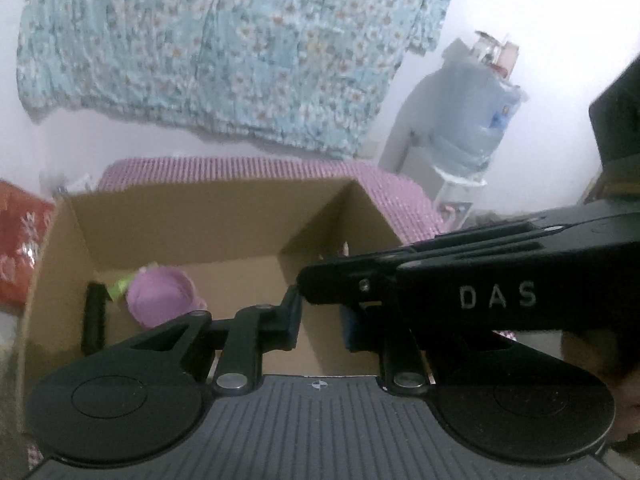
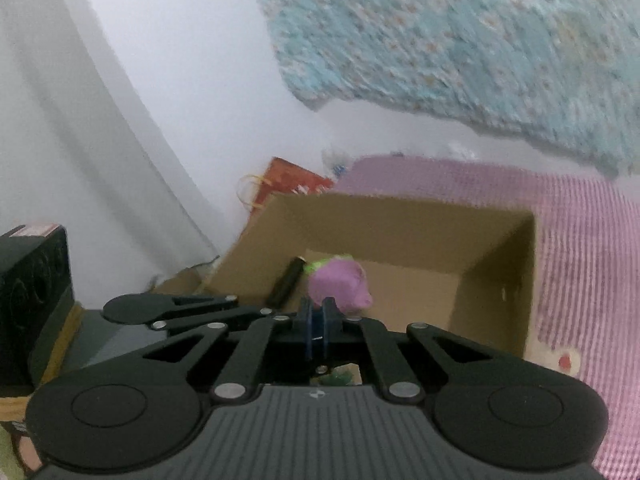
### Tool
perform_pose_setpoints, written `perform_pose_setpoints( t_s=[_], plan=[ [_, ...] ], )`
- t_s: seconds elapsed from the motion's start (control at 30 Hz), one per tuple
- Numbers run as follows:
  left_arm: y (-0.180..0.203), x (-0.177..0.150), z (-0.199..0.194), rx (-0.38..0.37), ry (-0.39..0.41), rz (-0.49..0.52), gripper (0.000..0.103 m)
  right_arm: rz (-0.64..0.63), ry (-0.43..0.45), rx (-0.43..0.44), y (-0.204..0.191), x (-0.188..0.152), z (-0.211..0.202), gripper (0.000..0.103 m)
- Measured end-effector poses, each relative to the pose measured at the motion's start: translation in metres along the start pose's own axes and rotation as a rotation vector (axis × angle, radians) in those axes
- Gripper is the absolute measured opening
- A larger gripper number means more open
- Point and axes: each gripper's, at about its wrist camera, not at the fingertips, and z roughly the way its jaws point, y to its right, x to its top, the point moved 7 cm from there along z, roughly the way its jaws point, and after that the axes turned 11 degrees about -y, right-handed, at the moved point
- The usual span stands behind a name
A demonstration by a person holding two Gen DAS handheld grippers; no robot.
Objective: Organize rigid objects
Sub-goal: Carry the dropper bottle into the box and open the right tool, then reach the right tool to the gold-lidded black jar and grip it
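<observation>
An open cardboard box (image 1: 192, 224) sits on a pink ribbed mat (image 1: 280, 168). Inside it lie two items near one wall: a purple rounded object (image 1: 164, 296) with a green part at its end, and beside it a black cylindrical object (image 1: 94, 316), leaning along the box side. The two appear to touch, though blur prevents certainty. The remaining box floor is bare cardboard.

Left gripper (image 1: 316, 312): partly hidden — the right gripper's body crosses in front of it in the left wrist view. Its fingers sit close together, with a blue pad showing just behind the crossing arm; nothing is seen between them. It hangs above the box opening.

Right gripper (image 2: 316, 326): blue-edged fingers (image 2: 307, 332) pressed together, nothing held, poised at the box's near edge in line with the purple object.

View differences:
- The left wrist view alone shows a large water bottle (image 1: 472, 116) on a white stand at the right, and the lettered side of the other gripper (marked "DAS").
- The right wrist view alone shows a black box-like unit (image 2: 32, 292) at the left, and a white patch with a red dot (image 2: 564, 360) on the mat.
- Both show a red bag (image 2: 296, 186) behind the box and a floral blue cloth (image 1: 224, 52) hanging on the wall.
</observation>
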Motion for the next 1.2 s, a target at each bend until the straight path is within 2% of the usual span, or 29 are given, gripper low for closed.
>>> perform_pose_setpoints(
  t_s=[0.13, 0.2, 0.37, 0.5, 0.67, 0.8, 0.97, 1.0, 1.1, 1.13, 1.2],
  plan=[
    [0.004, -0.004, -0.012, -0.010, 0.002, 0.020, 0.022, 0.066, 0.026, 0.044, 0.017, -0.010, -0.009, 0.005],
    [0.005, -0.004, -0.020, -0.011, 0.010, 0.028, 0.027, 0.090, 0.049, 0.063, 0.021, -0.016, -0.020, 0.007],
    [0.006, -0.004, -0.048, -0.020, 0.049, 0.033, 0.055, 0.142, 0.128, 0.077, 0.025, -0.029, -0.055, 0.007],
    [0.009, -0.015, -0.076, -0.027, 0.080, 0.062, 0.071, 0.201, 0.194, 0.080, 0.026, -0.046, -0.083, 0.008],
    [0.011, -0.046, -0.092, -0.070, 0.031, 0.090, 0.096, 0.264, 0.202, 0.055, 0.019, -0.082, -0.096, 0.008],
    [0.012, -0.076, -0.090, -0.084, -0.033, 0.108, 0.098, 0.322, 0.168, 0.060, 0.012, -0.113, -0.088, 0.009],
    [0.001, -0.107, -0.074, -0.053, -0.114, 0.060, 0.099, 0.372, 0.085, 0.069, 0.002, -0.141, -0.061, 0.009],
    [-0.002, -0.112, -0.071, -0.046, -0.123, 0.048, 0.099, 0.370, 0.064, 0.065, -0.001, -0.144, -0.054, 0.011],
    [-0.011, -0.123, -0.058, -0.030, -0.148, 0.013, 0.099, 0.360, 0.005, 0.056, -0.012, -0.152, -0.033, 0.031],
    [-0.014, -0.127, -0.055, -0.027, -0.152, 0.003, 0.099, 0.355, -0.009, 0.054, -0.015, -0.152, -0.026, 0.034],
    [-0.020, -0.131, -0.048, -0.012, -0.159, -0.004, 0.099, 0.350, -0.034, 0.057, -0.020, -0.150, -0.014, 0.035]
  ],
)
